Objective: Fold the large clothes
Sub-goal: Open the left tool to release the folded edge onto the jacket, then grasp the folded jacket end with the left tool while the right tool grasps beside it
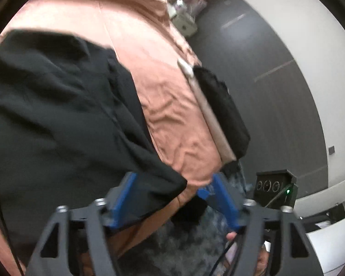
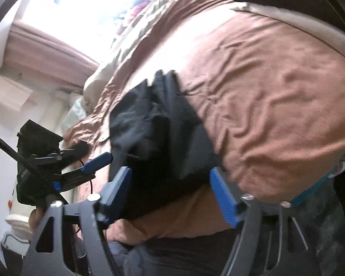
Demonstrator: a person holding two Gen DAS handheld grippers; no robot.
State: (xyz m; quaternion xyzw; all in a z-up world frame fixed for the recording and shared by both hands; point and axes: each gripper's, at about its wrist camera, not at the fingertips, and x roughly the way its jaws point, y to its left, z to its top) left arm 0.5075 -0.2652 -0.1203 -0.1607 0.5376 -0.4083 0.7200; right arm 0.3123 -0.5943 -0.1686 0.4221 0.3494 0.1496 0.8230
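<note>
A large black garment (image 1: 57, 115) lies crumpled on a bed with a salmon-brown cover (image 1: 168, 105). In the left wrist view my left gripper (image 1: 172, 181) is open, its blue fingers (image 1: 124, 197) spread wide, and a corner of the garment lies between them at the bed's near edge. In the right wrist view the garment (image 2: 158, 133) lies just ahead of my right gripper (image 2: 170, 174), which is open with the cloth's near edge between its blue fingers (image 2: 223, 195). The left gripper (image 2: 96, 161) shows at the left of this view.
A second black cloth (image 1: 220, 108) hangs over the bed's right edge beside a dark floor (image 1: 264, 69). A black device with a green light (image 1: 276, 188) stands near the bed corner. A bright window and curtain (image 2: 46, 53) lie beyond the bed.
</note>
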